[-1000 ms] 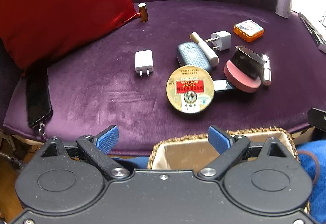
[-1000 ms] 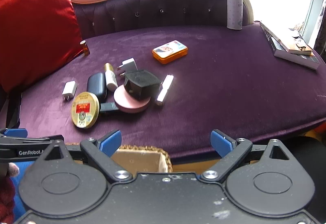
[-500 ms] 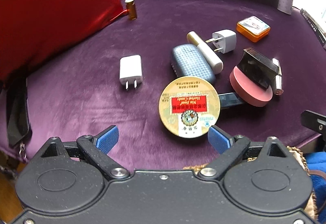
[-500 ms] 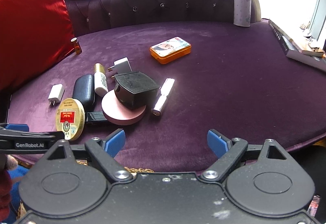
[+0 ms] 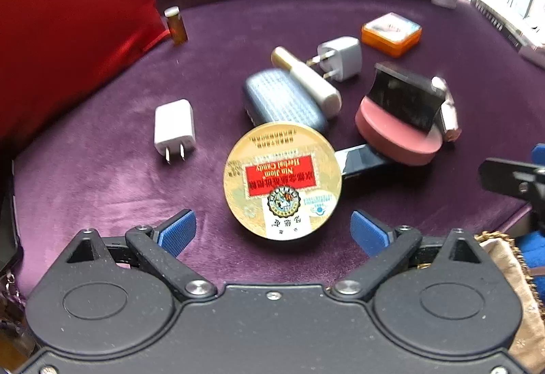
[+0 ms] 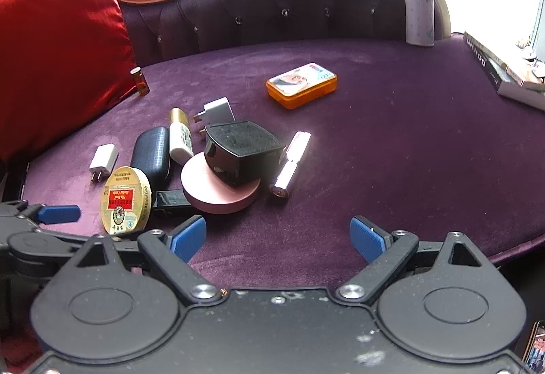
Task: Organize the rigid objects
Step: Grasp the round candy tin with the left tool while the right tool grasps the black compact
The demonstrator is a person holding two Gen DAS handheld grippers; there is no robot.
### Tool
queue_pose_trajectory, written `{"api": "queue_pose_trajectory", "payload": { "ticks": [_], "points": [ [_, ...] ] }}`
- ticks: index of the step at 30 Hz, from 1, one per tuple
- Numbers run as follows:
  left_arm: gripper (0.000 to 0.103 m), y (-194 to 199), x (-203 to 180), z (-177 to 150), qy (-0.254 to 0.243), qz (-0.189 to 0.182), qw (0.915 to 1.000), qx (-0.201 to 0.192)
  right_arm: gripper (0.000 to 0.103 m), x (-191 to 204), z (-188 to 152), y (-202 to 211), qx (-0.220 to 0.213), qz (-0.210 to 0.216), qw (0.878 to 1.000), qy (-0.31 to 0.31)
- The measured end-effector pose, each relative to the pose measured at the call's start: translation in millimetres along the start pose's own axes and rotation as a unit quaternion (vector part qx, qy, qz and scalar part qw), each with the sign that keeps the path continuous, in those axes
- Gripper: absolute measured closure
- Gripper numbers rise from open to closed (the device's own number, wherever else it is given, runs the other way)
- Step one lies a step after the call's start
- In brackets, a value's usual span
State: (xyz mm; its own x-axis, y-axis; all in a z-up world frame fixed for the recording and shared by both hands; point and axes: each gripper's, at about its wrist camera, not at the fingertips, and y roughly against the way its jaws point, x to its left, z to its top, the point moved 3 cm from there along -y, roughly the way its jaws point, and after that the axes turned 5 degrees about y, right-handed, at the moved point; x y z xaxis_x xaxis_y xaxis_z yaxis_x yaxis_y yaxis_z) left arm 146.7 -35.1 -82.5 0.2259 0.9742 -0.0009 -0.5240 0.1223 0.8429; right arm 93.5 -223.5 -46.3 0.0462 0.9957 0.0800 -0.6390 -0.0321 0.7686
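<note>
A round gold candy tin [image 5: 282, 180] [image 6: 125, 200] lies on the purple sofa seat, just ahead of my open, empty left gripper [image 5: 272, 231]. Behind it lie a blue-grey case [image 5: 282, 101], a cream tube [image 5: 306, 81], a grey plug adapter [image 5: 340, 57], a white charger [image 5: 174, 127], and a black box [image 6: 243, 149] resting on a pink round compact [image 6: 218, 190]. A silver lipstick [image 6: 291, 162] lies right of them. My right gripper [image 6: 277, 236] is open and empty, over the seat's front edge, near the compact.
A red cushion [image 6: 58, 40] leans at the left, with a small amber bottle [image 6: 140, 81] beside it. An orange tin [image 6: 301, 84] lies mid-seat. A lilac bottle [image 6: 419, 2] and books [image 6: 504, 74] sit at the right. A woven basket's corner [image 5: 511, 271] shows at lower right.
Both grippers have moved forward over the seat toward the objects. The basket has dropped out below the left view. The objects have not moved.
</note>
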Motion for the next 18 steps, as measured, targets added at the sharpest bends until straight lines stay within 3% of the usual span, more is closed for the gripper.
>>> {"api": "queue_pose_trajectory", "payload": {
  "ticks": [6, 10, 18],
  "points": [
    [0.007, -13, 14, 3, 0.048, -0.010, 0.9986, 0.020, 0.011, 3, 3, 1, -0.003, 0.008, 1.000, 0.004],
    [0.006, -15, 16, 4, 0.054, -0.005, 0.9985, 0.007, 0.006, 8, 17, 2, -0.019, 0.017, 1.000, 0.007],
    [0.018, -16, 23, 10, 0.070, -0.017, 0.9974, -0.008, 0.005, 29, 59, -45, -0.013, -0.003, 0.999, 0.041]
  ]
}}
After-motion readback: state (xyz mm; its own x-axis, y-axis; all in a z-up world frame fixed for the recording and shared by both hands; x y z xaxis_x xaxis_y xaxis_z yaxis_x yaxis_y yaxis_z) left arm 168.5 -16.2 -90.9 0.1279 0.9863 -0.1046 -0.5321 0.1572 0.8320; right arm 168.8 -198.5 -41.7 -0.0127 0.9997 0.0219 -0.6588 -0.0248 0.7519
